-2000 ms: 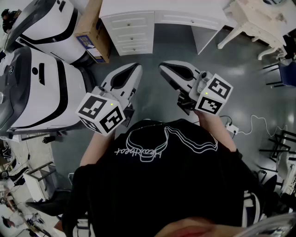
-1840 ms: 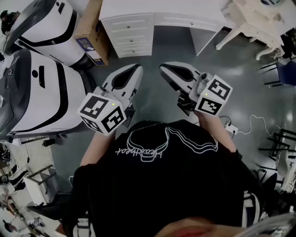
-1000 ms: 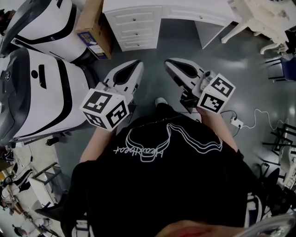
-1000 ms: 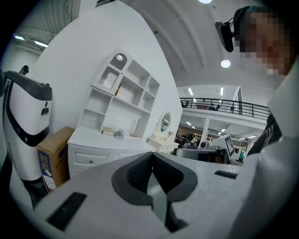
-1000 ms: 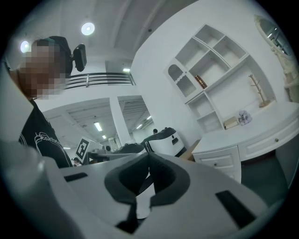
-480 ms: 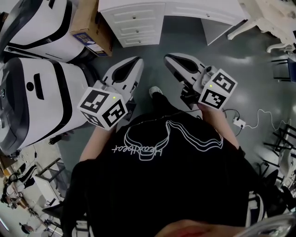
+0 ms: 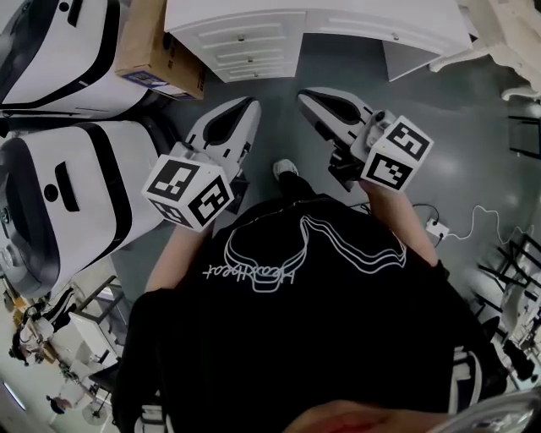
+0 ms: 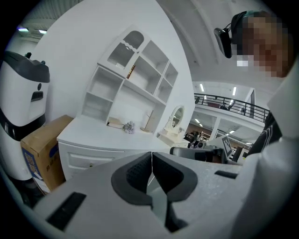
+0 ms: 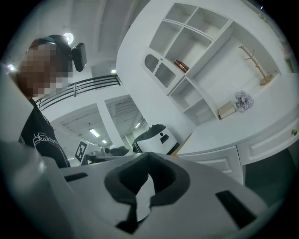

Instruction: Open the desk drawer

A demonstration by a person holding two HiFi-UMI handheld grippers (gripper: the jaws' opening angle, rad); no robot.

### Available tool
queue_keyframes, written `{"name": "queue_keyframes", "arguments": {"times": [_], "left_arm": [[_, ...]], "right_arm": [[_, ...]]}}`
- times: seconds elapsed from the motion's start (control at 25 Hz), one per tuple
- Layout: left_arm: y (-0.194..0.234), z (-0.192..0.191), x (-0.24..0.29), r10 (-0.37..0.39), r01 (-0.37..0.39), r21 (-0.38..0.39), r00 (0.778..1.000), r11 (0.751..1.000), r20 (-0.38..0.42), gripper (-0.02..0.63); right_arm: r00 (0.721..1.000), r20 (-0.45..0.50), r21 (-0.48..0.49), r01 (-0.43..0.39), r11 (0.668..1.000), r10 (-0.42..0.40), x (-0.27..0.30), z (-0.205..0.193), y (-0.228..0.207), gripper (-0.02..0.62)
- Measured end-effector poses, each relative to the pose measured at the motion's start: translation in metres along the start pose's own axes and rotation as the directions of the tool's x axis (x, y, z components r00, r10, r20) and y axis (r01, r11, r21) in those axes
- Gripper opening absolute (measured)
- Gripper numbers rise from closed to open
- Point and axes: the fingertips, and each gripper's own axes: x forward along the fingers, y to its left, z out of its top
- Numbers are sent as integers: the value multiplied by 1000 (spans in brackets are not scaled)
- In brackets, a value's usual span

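The white desk (image 7: 355, 17) stands at the top of the head view, its stack of three shut drawers (image 7: 252, 46) on the left side. My left gripper (image 7: 250, 104) and right gripper (image 7: 303, 95) are held side by side over the floor, short of the desk and pointing at it. In the left gripper view the jaws (image 8: 151, 156) are shut and empty, with the drawers (image 8: 88, 159) ahead and low on the left. The right gripper (image 9: 148, 156) also has its jaws together with nothing between them; a desk drawer front (image 9: 273, 142) with a small knob (image 9: 294, 132) shows at the right.
A cardboard box (image 7: 156, 42) leans against the desk's left end. Large white-and-black machine shells (image 7: 72, 182) fill the left. A shelf hutch (image 8: 135, 79) tops the desk. The person's shoe (image 7: 286, 169) is on the grey floor; a power strip (image 7: 437, 227) lies right.
The person has walked toward the desk with both grippers held out; the desk and drawers now sit closer and larger, a shoe has come into view, and both pairs of jaws stay shut.
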Motion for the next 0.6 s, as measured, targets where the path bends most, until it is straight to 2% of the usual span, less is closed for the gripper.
{"name": "queue_keyframes", "arguments": {"times": [0.32,0.44,0.6], "left_arm": [[50,-3,54,81,-80,26,996,996,-41,6],[72,-10,66,108,-109,0,993,994,-55,8],[111,-17,88,111,-112,-48,994,993,-17,8]], "right_arm": [[998,-69,12,-3,1000,4,26,-4,-60,6],[995,-95,41,10,999,-6,33,-11,-73,6],[991,-130,69,42,997,-32,50,-28,-101,6]]}}
